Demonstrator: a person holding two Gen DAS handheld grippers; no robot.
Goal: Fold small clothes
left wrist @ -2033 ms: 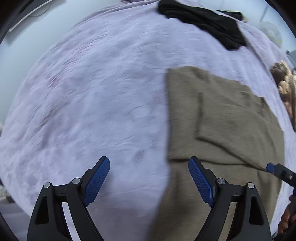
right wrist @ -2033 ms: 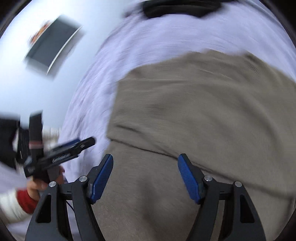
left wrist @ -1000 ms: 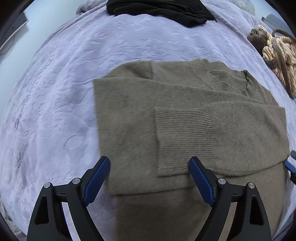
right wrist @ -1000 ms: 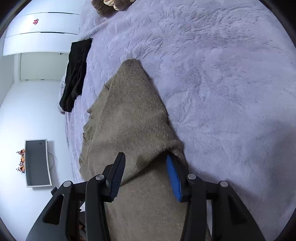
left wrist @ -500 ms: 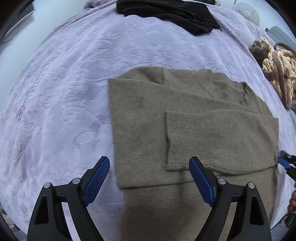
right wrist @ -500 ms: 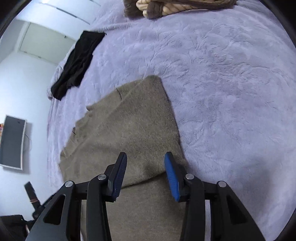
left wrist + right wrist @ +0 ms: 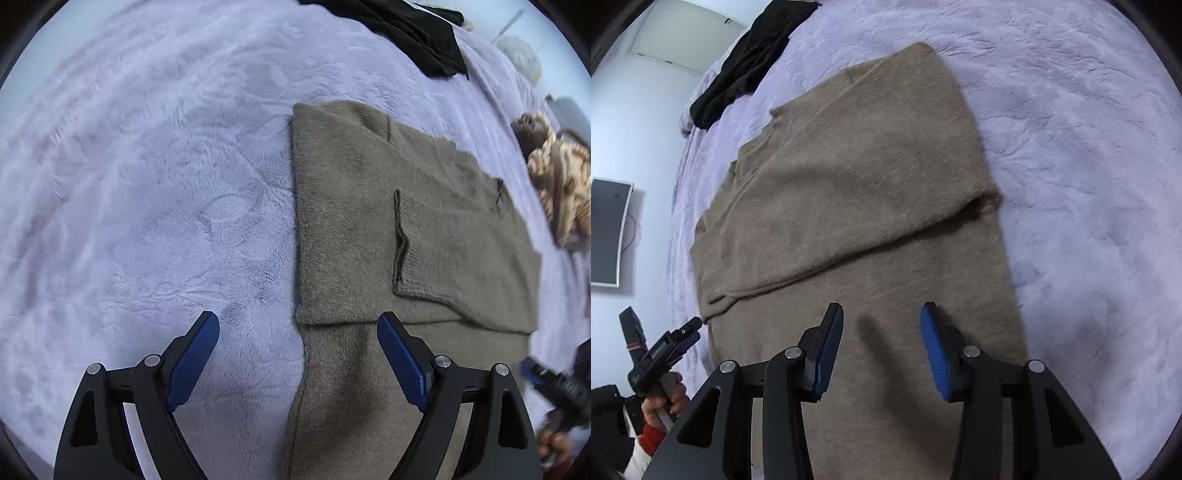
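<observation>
An olive knit sweater (image 7: 351,221) lies flat on the lilac bedspread (image 7: 147,184), its sleeve (image 7: 461,266) folded across the chest. My left gripper (image 7: 298,321) hangs open over the sweater's left side edge, one finger above the blanket, the other above the knit. In the right wrist view the sweater (image 7: 849,166) fills the middle. My right gripper (image 7: 882,310) hovers over its lower body with the jaws partly apart and nothing between them. Each gripper shows at the edge of the other view: the right gripper (image 7: 546,376), and the left gripper (image 7: 679,332) in a hand (image 7: 670,400).
A black garment (image 7: 413,29) lies at the far end of the bed, also seen as the black garment (image 7: 746,62). A brown and cream knit bundle (image 7: 557,177) sits at the right. A dark screen (image 7: 607,232) hangs on the wall. Bare bedspread (image 7: 1089,147) lies right of the sweater.
The left gripper has slid toward the sweater's left edge, so the sweater now sits right of centre. The right gripper has rolled and drawn from the sweater's right fold to over its lower body.
</observation>
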